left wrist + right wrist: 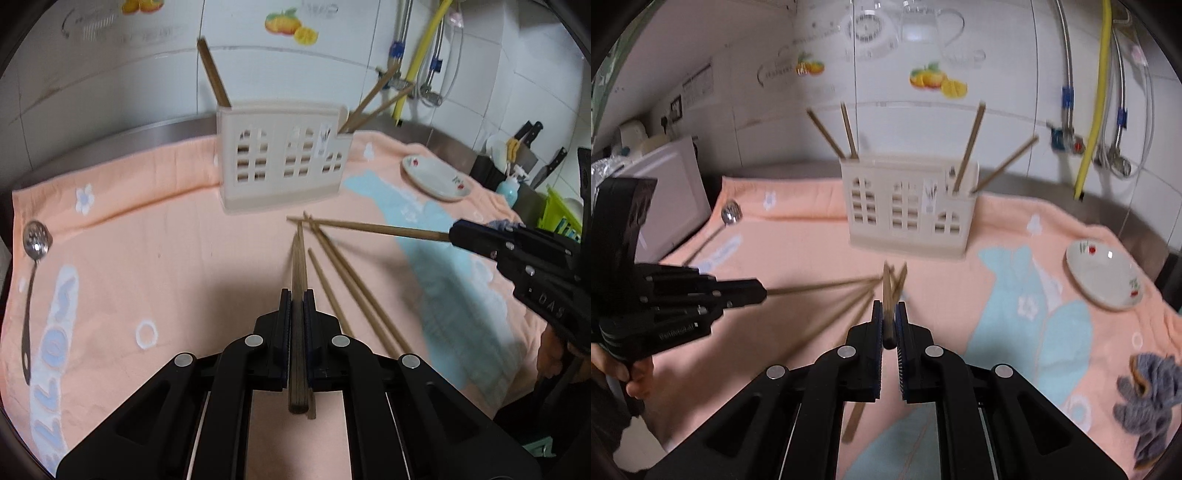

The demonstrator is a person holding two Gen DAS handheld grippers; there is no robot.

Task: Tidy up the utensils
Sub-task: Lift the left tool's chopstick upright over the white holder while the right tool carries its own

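A cream utensil holder [282, 158] with window cut-outs stands on the peach towel [166, 258]; it also shows in the right wrist view [908, 205]. Several wooden chopsticks lean out of its two ends. My left gripper [297, 295] is shut on a chopstick [298, 266] that points at the holder. My right gripper [889, 308] is shut on another chopstick [886, 288]; in the left wrist view it [456, 230] comes in from the right with that chopstick [369, 226]. Three loose chopsticks [354, 288] lie on the towel between the grippers.
A slotted metal spoon [35, 251] lies at the towel's left edge. A white plate [437, 177] sits at the back right. A grey-blue cloth [1152, 398] lies near the right. Knives and a bottle stand beyond the plate. The tiled wall is close behind.
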